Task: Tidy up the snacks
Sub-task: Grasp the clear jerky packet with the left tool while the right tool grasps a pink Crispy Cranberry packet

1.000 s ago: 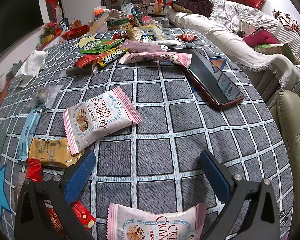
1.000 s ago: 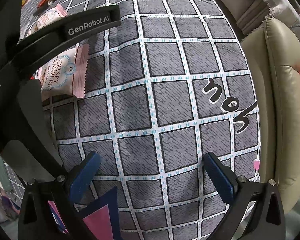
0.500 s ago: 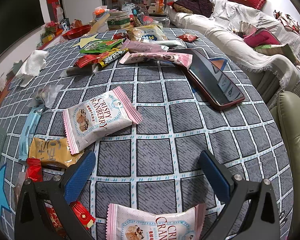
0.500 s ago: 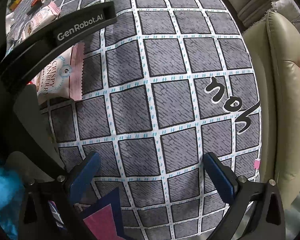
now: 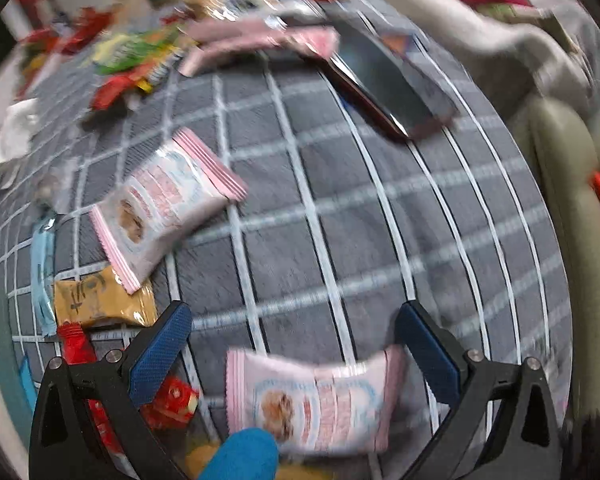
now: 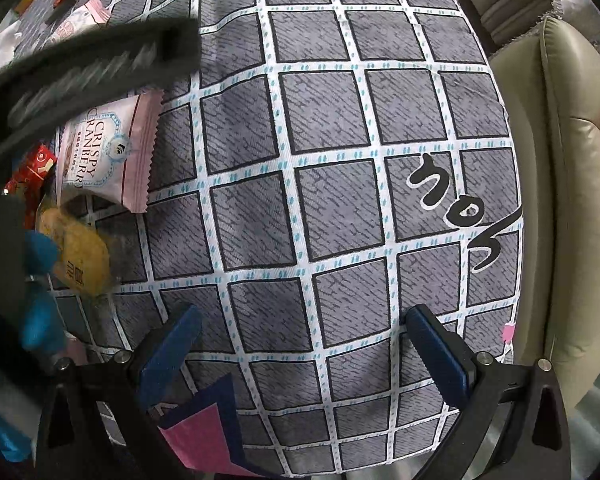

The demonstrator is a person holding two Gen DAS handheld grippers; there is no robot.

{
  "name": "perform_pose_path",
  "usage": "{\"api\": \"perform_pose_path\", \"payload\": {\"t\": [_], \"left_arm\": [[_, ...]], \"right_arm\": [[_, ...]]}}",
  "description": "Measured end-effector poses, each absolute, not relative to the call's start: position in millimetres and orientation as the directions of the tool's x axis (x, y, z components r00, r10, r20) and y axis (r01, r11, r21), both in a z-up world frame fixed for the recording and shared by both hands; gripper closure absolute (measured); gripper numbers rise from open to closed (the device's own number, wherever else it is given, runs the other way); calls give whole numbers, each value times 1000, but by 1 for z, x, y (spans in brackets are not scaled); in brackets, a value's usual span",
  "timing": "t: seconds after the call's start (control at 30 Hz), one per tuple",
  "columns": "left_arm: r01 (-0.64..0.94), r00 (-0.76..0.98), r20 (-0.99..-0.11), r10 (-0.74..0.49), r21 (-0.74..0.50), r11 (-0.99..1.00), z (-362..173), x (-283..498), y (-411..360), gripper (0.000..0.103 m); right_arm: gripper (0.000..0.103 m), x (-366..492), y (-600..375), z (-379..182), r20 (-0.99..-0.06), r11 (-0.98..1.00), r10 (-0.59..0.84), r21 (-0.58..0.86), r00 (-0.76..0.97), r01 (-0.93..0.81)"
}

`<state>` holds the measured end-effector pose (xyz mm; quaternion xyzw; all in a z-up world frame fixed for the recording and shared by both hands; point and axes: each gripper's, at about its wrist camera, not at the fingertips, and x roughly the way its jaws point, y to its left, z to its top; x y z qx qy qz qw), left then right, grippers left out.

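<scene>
My left gripper [image 5: 296, 338] is open above a grey checked tablecloth [image 5: 340, 220]. A pink Crispy Cranberry packet [image 5: 320, 400] lies just below and between its fingers. A second pink packet [image 5: 168, 200] lies further off to the left, with a gold packet [image 5: 100, 300] and red sweets [image 5: 172, 400] beside it. More snacks [image 5: 140, 52] are heaped at the far side. My right gripper [image 6: 300, 344] is open and empty over bare cloth. In the right wrist view the left gripper's black body [image 6: 80, 76] hangs over a pink packet [image 6: 108, 152] and a yellow packet [image 6: 80, 252].
A dark phone [image 5: 388, 80] lies at the far right of the table. A beige leather seat [image 6: 560, 200] borders the table's right edge, with a sofa under white covers [image 5: 480, 20] beyond. A blue-gloved finger [image 5: 244, 456] shows at the bottom.
The left gripper has swung quickly, blurring its view; the near pink packet sits higher between its fingers. In the right wrist view the left gripper has shifted, uncovering the yellow packet.
</scene>
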<state>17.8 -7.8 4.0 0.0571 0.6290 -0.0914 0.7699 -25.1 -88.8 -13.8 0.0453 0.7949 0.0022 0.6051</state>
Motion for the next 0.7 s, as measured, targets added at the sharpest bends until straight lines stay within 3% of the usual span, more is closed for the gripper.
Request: {"api": "perform_pose_path", "payload": {"t": [0.1,0.23,0.37,0.5,0.7], "left_arm": [[207,178,-976,-124,-86,975,39,7,18,0],[158,247,-966,-76,-37,987,80,-21,82,0],[84,184,-982,40,56,995,52,-35,132,0],[36,126,-992,4,8,999,33,-45,156,0],[10,114,-993,35,37,999,4,-46,174,0]], "right_arm": [[0,-28,-91,-7,-963,992,105,83,-248,100],[0,-22,-87,16,-975,989,140,131,-172,63],[0,-11,-48,27,-972,978,179,193,-150,-82],[0,-3,-7,27,-978,957,154,182,-138,-224],[0,-7,26,21,-974,921,143,196,-176,-338]]}}
